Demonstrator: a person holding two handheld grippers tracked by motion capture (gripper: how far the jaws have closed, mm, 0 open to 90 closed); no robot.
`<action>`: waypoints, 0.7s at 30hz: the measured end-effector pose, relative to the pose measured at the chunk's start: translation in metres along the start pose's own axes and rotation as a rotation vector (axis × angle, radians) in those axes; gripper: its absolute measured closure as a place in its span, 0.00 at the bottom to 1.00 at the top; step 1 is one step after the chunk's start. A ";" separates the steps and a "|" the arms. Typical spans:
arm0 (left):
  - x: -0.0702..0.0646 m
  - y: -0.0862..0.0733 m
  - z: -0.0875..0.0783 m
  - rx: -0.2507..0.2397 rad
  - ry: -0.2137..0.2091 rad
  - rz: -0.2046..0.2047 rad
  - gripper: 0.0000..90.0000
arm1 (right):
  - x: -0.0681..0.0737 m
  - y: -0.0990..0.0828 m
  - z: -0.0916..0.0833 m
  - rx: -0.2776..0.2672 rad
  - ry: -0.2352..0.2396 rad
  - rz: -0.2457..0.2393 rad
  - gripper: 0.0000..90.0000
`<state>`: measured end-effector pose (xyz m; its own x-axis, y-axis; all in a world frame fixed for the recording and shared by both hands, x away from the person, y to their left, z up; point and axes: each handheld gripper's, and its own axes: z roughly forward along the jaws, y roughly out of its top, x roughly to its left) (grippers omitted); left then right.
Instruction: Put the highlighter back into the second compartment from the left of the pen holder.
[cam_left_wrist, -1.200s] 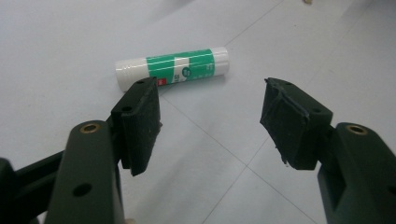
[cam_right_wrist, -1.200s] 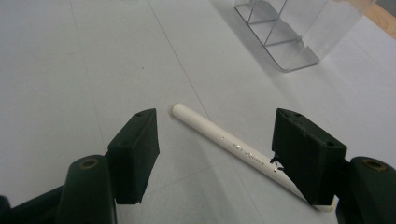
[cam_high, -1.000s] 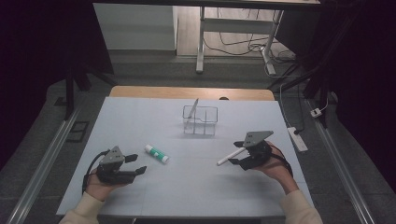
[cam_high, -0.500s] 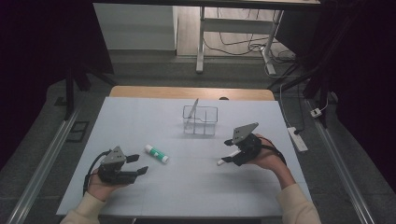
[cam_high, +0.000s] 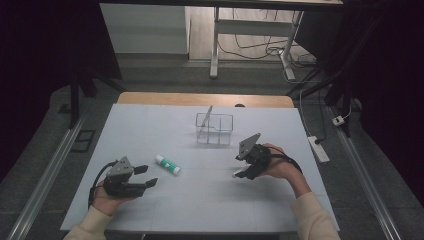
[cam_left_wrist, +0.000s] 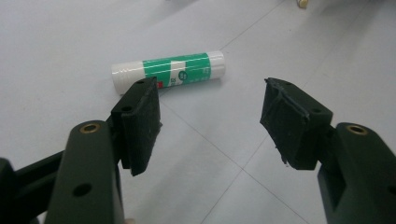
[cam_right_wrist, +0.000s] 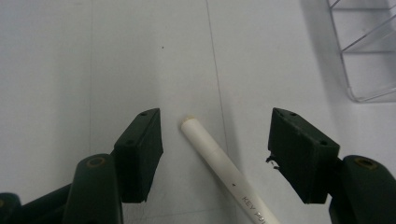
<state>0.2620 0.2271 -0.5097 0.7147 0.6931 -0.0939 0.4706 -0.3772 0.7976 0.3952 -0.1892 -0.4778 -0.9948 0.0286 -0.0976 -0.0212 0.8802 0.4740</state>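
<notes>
While the white pen (cam_right_wrist: 219, 161) lies flat on the table (cam_high: 210, 205), the right gripper (cam_right_wrist: 215, 154) sits right over it, jaws apart, one pad on each side and neither touching the barrel. Those jaws have just been closing a little, pen between them, gap on both sides. The pen's blunt tip points away from the gripper, past the pads; its printed end runs back under the gripper body. From above, that pen (cam_high: 238, 174) pokes out just beyond the right gripper (cam_high: 245, 167), held low in the right hand (cam_high: 280, 167).

Ahead and off to the right of those jaws stands the clear wire-edged holder (cam_right_wrist: 369, 51), well apart, nothing between it and the pen but bare table. In the high view the holder (cam_high: 215, 129) stands upright near mid-table.

Over on the other side, the left gripper (cam_left_wrist: 210, 126) hangs with jaws apart and nothing between them. Just ahead of its left pad lies the glue stick (cam_left_wrist: 170, 72), green-banded, on its side, crosswise to the jaws. From above, the glue stick (cam_high: 167, 164) lies near the left gripper (cam_high: 142, 176), clear of it.
</notes>
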 end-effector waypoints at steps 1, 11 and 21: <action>0.000 0.000 0.000 0.001 0.000 0.000 0.42 | -0.001 0.000 0.002 0.003 0.006 -0.006 0.38; 0.000 0.000 0.000 0.003 -0.002 -0.002 0.42 | 0.001 -0.002 0.007 0.040 0.003 -0.018 0.40; 0.000 0.000 0.000 0.004 -0.002 0.001 0.42 | 0.000 -0.006 0.013 0.081 -0.006 -0.011 0.43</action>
<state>0.2620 0.2278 -0.5099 0.7160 0.6916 -0.0946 0.4721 -0.3799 0.7955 0.3971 -0.1880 -0.4921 -0.9940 0.0217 -0.1073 -0.0233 0.9161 0.4003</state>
